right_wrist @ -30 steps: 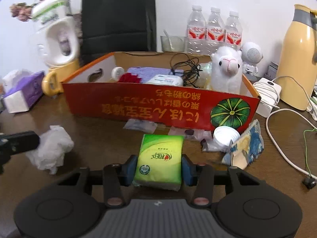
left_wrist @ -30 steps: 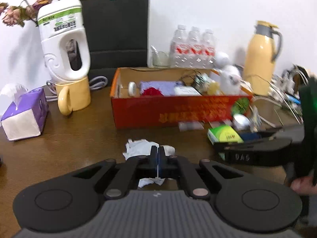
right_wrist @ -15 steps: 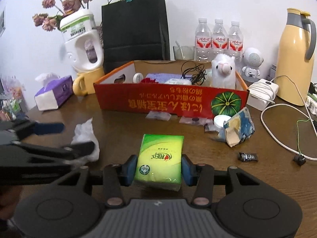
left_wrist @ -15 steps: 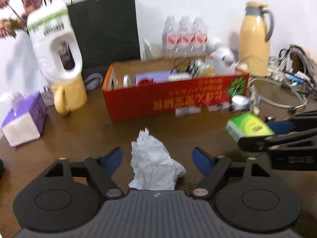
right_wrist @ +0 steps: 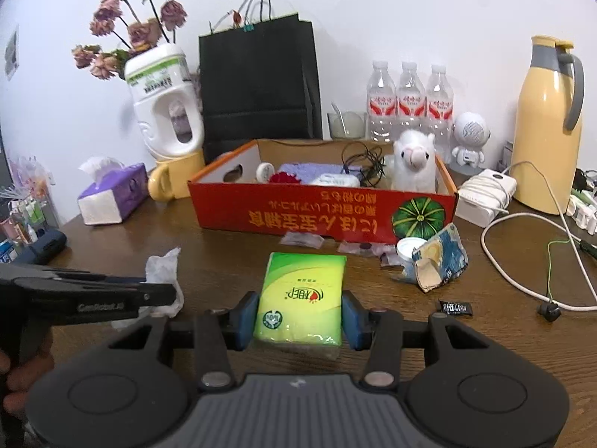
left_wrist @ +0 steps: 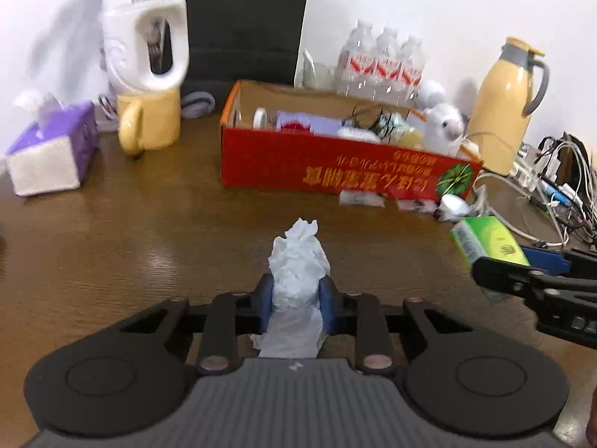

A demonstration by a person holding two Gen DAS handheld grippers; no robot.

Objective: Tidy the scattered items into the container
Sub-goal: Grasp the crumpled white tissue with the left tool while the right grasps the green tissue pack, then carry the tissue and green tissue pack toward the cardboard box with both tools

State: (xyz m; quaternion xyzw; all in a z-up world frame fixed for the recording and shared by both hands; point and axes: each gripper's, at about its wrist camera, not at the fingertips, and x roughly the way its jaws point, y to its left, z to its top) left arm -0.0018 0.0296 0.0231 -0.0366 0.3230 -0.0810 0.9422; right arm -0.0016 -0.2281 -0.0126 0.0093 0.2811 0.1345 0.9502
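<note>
My left gripper (left_wrist: 296, 304) is shut on a crumpled white tissue (left_wrist: 298, 272), held above the brown table. My right gripper (right_wrist: 300, 315) is shut on a green tissue pack (right_wrist: 302, 293). The pack also shows in the left wrist view (left_wrist: 488, 240), at the right. The red cardboard box (right_wrist: 321, 212) stands ahead of both grippers, holding a plush alpaca (right_wrist: 414, 160), cables and other items. The box also shows in the left wrist view (left_wrist: 335, 166). The left gripper and the tissue show at the left of the right wrist view (right_wrist: 160, 272).
In front of the box lie small wrappers (right_wrist: 302, 239), a white lid (right_wrist: 410, 247), a torn blue packet (right_wrist: 440, 261) and a black sachet (right_wrist: 455, 307). A purple tissue box (right_wrist: 112, 198), a yellow mug (right_wrist: 175, 179), a yellow thermos (right_wrist: 548, 127), bottles and cables stand around.
My left gripper opened around the white tissue, then shut on it and lifted it. My right gripper has risen and pulled back with the green pack.
</note>
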